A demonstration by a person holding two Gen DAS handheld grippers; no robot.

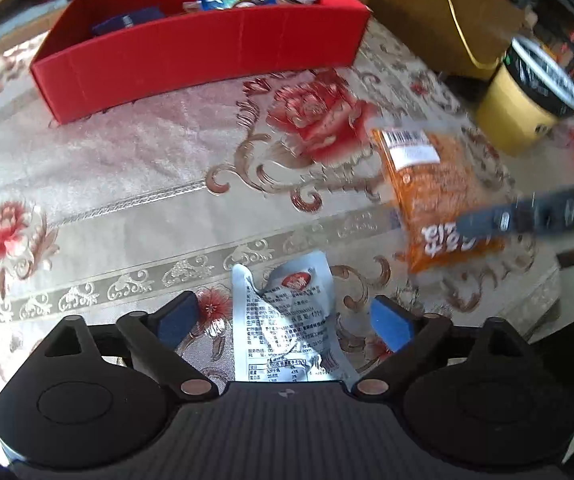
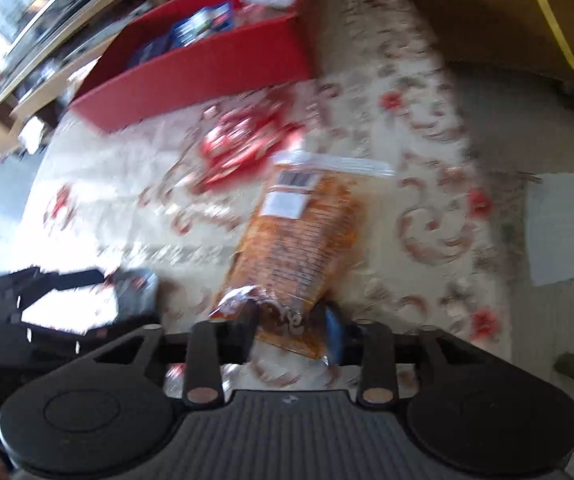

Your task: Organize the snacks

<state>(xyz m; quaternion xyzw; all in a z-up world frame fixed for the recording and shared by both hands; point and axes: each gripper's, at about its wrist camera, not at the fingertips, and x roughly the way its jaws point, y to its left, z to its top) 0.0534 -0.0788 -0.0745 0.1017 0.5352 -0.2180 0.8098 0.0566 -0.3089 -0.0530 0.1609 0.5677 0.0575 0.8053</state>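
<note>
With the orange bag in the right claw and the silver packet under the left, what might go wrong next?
1. The right claw pinches only the orange bag's end, so it may slip or swing.
2. The left claw is open around the crumpled silver packet, which may slide out when it closes.

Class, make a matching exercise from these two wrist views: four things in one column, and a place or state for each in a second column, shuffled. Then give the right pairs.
Things:
1. orange snack bag
2. silver sachet
3. red box
4. yellow tub

Places or states:
A. holds several packets
B. upright by the cardboard box
C. flat between the open left gripper's fingers
D. end pinched in the right gripper

Pairs: 1-D, 2-C, 3-A, 4-B
</note>
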